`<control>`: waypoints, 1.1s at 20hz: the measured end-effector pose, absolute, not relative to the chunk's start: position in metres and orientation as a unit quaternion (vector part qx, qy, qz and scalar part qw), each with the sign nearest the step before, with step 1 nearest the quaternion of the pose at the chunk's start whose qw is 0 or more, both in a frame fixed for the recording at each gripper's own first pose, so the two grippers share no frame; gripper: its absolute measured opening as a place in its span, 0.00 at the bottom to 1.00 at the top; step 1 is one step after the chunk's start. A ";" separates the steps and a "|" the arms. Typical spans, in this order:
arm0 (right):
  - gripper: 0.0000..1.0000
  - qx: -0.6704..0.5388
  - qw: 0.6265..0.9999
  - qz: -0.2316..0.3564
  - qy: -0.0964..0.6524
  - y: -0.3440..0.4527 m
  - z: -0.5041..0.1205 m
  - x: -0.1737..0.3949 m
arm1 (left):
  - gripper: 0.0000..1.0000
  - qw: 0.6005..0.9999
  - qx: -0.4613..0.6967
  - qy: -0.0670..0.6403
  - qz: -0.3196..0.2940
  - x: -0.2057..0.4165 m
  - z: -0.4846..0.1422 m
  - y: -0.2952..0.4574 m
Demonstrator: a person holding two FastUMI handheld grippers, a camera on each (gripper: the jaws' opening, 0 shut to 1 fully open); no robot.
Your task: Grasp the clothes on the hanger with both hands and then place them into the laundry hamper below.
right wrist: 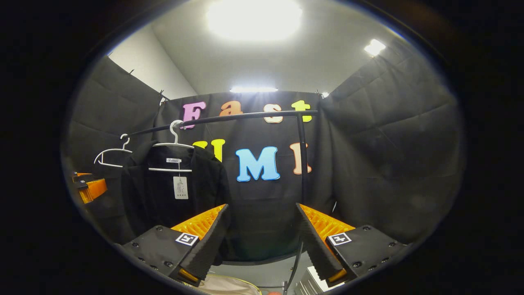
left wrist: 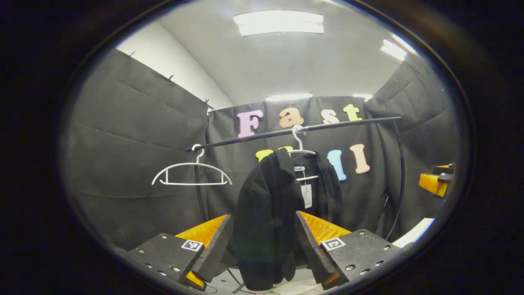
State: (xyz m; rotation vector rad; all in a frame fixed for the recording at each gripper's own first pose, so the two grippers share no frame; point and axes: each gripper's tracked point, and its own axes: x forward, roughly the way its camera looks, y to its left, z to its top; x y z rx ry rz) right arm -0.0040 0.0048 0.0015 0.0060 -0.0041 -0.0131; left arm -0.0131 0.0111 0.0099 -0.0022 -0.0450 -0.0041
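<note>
In the left gripper view we see our left tongs (left wrist: 262,246) spread wide with nothing between them. Past them hangs the black jacket (left wrist: 270,213). It sits on a white hanger (left wrist: 301,151), and that hanger hooks onto the black rail (left wrist: 254,137). A white tag (left wrist: 306,196) dangles from the jacket's neck. The jacket hangs crooked, with its left shoulder pulled forward and lower. Our left tongs are near the jacket's lower half, but we cannot tell if they touch it. Farther left along the rail hangs a second white hanger (left wrist: 191,174), and it is bare. Far to the right of the rail we see part of the other tongs (left wrist: 436,182).

In the right gripper view our right tongs (right wrist: 262,241) are wide too, and they hold nothing. They point at the black wall under the rail (right wrist: 229,119), to the right of the jacket (right wrist: 172,196). The jacket hangs from its hanger (right wrist: 174,144) near the left end of the rail, with the tag (right wrist: 180,187) on its front. The bare hanger (right wrist: 109,155) is left of it. A black pole (right wrist: 303,159) stands under the right end of the rail. Below the rail, at the bottom edge, we see a pale rounded rim (right wrist: 229,287), but we cannot tell what it is.
</note>
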 end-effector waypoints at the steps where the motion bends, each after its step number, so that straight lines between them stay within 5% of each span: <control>1: 0.99 0.002 1.000 -0.007 -0.003 0.005 0.001 -0.004 | 0.90 1.000 -0.003 -0.022 -0.003 -0.013 0.011 0.011; 14: 0.99 -0.009 1.000 0.011 -0.017 0.050 0.012 0.016 | 0.90 0.999 -0.021 -0.028 -0.026 -0.001 0.009 0.029; 22: 0.99 -0.006 0.997 0.080 -0.017 0.091 0.009 0.062 | 0.89 0.999 -0.024 -0.036 -0.009 0.019 0.018 0.016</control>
